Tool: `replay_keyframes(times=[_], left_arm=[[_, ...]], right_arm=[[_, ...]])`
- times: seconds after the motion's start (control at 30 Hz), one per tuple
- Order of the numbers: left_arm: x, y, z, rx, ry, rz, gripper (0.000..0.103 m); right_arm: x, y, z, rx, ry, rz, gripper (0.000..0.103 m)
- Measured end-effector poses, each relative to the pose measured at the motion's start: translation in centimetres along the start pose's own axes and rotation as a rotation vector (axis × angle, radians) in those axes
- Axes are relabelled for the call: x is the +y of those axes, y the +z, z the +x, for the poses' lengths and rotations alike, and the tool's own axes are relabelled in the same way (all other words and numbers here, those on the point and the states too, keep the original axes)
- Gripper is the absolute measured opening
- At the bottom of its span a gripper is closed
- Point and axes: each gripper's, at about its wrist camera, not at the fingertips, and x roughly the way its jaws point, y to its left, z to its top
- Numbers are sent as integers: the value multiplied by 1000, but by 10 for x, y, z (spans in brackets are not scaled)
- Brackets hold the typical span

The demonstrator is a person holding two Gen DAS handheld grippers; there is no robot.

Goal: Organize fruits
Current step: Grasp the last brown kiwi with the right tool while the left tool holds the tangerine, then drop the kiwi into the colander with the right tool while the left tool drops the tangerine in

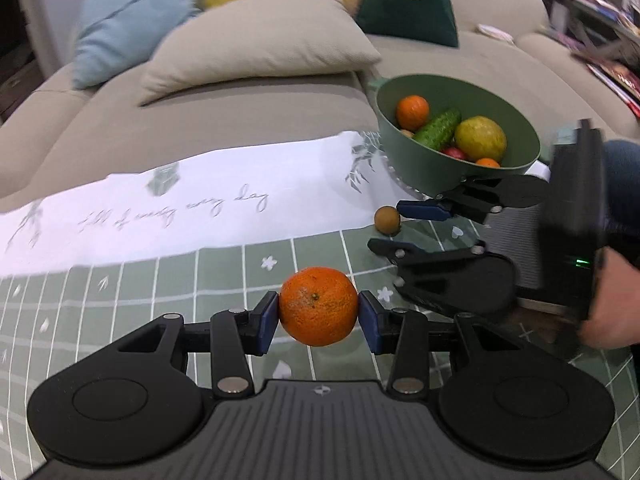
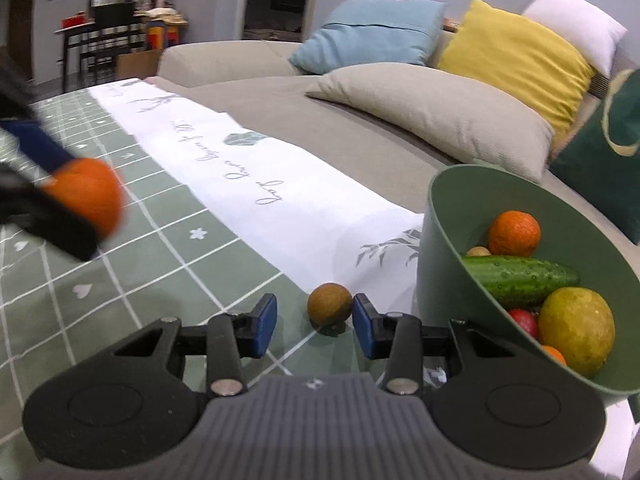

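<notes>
My left gripper (image 1: 318, 316) is shut on an orange tangerine (image 1: 318, 306) and holds it above the green checked tablecloth (image 1: 160, 292); the tangerine also shows blurred in the right wrist view (image 2: 90, 198). My right gripper (image 2: 315, 324) is open, its blue pads either side of a small brown round fruit (image 2: 329, 309) that lies on the cloth; this fruit also shows in the left wrist view (image 1: 387, 219). A green bowl (image 2: 448, 240) to the right holds a tangerine (image 2: 514, 233), a cucumber (image 2: 520, 278), a yellow-green citrus (image 2: 576, 330) and a red fruit (image 2: 524, 320).
A white printed cloth (image 1: 180, 208) lies across the table's far side. Behind it is a beige sofa (image 2: 248, 60) with beige, blue and yellow cushions and a dark green bag (image 1: 408, 8). Shelves with books (image 1: 600, 20) stand at the far right.
</notes>
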Motion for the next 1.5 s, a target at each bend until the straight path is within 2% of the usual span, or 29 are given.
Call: replay_keyframes(times=[0.07, 0.13, 0.2, 0.23, 0.37, 0.57, 0.77, 0.93, 1.03, 1.17, 1.33, 1.5], left_arm=[[-3, -6, -8, -16, 10, -24, 48], [-7, -10, -14, -25, 20, -45, 49], [-10, -14, -20, -31, 24, -59, 49], [-12, -15, -22, -35, 27, -65, 49], [-21, -19, -31, -47, 32, -83, 49], [-51, -26, -39, -50, 52, -114, 49], [-92, -30, -46, -35, 111, -232, 49], [-135, -22, -60, -65, 123, -300, 49], [-156, -11, -65, -75, 177, -354, 49], [-173, 4, -71, -112, 212, -454, 49], [-192, 26, -72, -134, 249, -452, 49], [-206, 41, -71, -135, 239, -448, 49]], right_arm=[[4, 1, 4, 15, -39, 15, 38], [5, 1, 8, 14, -74, 32, 32], [3, 2, 10, 15, -93, 52, 21], [1, 2, 10, 19, -87, 65, 21], [-6, 1, 2, 30, -25, 65, 21], [-21, -4, -26, 75, 113, 26, 21], [-50, -3, -75, 115, 221, 7, 21], [-80, 0, -122, 90, 256, -7, 21], [-99, 3, -146, 82, 278, -28, 21], [-130, 6, -174, 70, 277, -20, 21], [-160, 9, -193, 56, 265, 3, 21], [-185, 12, -203, 40, 254, 35, 21]])
